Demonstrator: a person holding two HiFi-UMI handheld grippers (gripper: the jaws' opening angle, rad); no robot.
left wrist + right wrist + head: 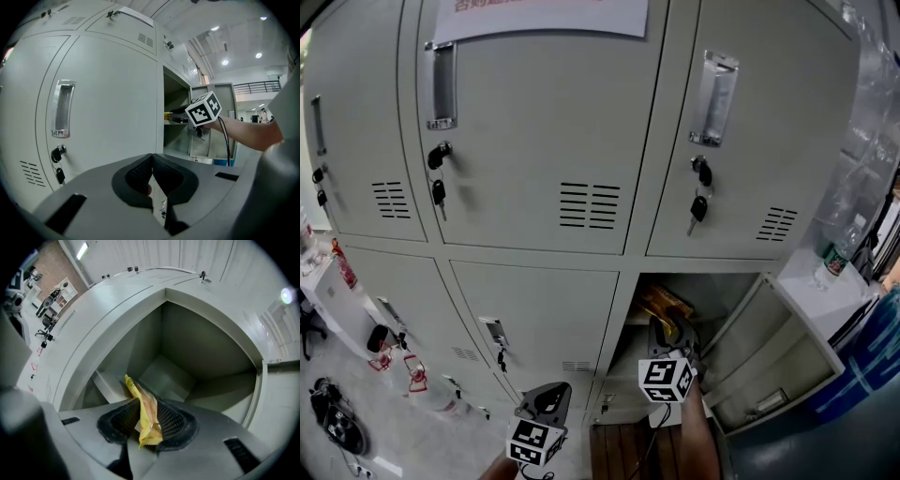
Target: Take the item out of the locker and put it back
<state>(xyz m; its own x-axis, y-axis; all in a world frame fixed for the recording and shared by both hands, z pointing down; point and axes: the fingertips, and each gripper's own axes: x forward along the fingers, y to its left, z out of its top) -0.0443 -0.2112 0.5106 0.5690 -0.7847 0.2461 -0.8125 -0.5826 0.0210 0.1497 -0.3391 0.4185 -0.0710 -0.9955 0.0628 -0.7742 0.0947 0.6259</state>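
Note:
A yellow snack packet (pixel 146 416) stands on edge between the jaws of my right gripper (pixel 143 404), which reaches into the open lower-right locker compartment (pixel 187 348). The jaws stand a little wider than the packet, with a dark gap along its left side, so the pads do not clamp it. From the head view the packet (pixel 664 305) shows just beyond the right gripper (pixel 672 330) at the compartment mouth (pixel 722 295). My left gripper (pixel 546 401) hangs lower left before a closed door, its pads shut together on nothing (pixel 152 161).
The open locker door (pixel 778 361) swings out to the right of my arm. Closed doors with hanging keys (pixel 438 192) fill the wall above and to the left. A water bottle (pixel 834 251) stands on a white ledge at the right. Bags lie on the floor at lower left (pixel 337 417).

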